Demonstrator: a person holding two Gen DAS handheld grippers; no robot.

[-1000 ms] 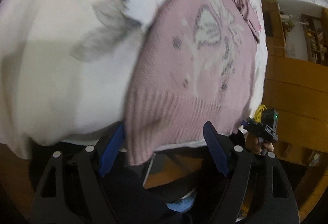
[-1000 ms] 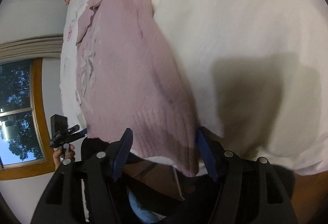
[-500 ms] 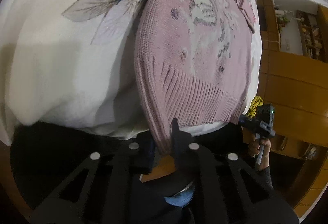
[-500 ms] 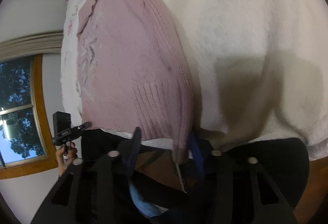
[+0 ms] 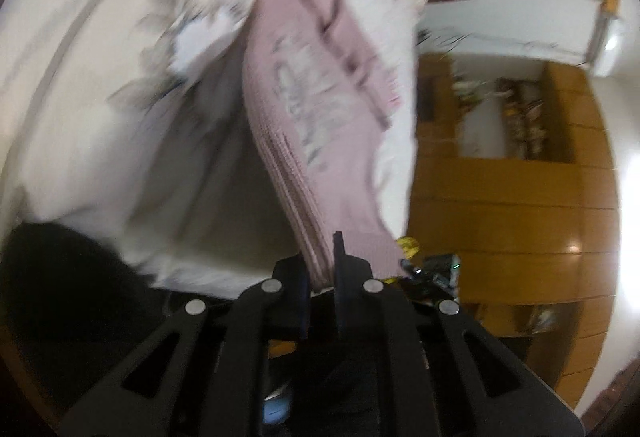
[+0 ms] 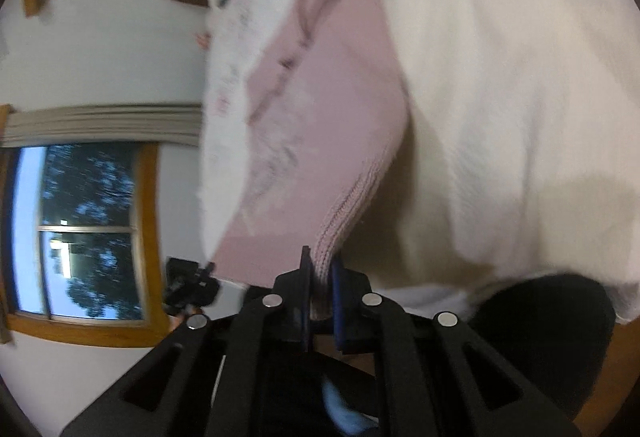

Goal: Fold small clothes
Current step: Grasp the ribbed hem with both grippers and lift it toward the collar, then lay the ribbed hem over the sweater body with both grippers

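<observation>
Both grippers, left [image 5: 320, 273] and right [image 6: 320, 273], clench the ribbed hem corners of a pink knit sweater [image 5: 320, 109] at the cream bedspread's [image 5: 100, 117] edge.

I see open white bedding [image 5: 100, 85] filling the left of the left wrist frame and the right of the right wrist frame, free for passage, while the pink sweater [image 5: 320, 109] hangs mid-frame and wooden cabinets [image 5: 512, 205] block the right side.
</observation>
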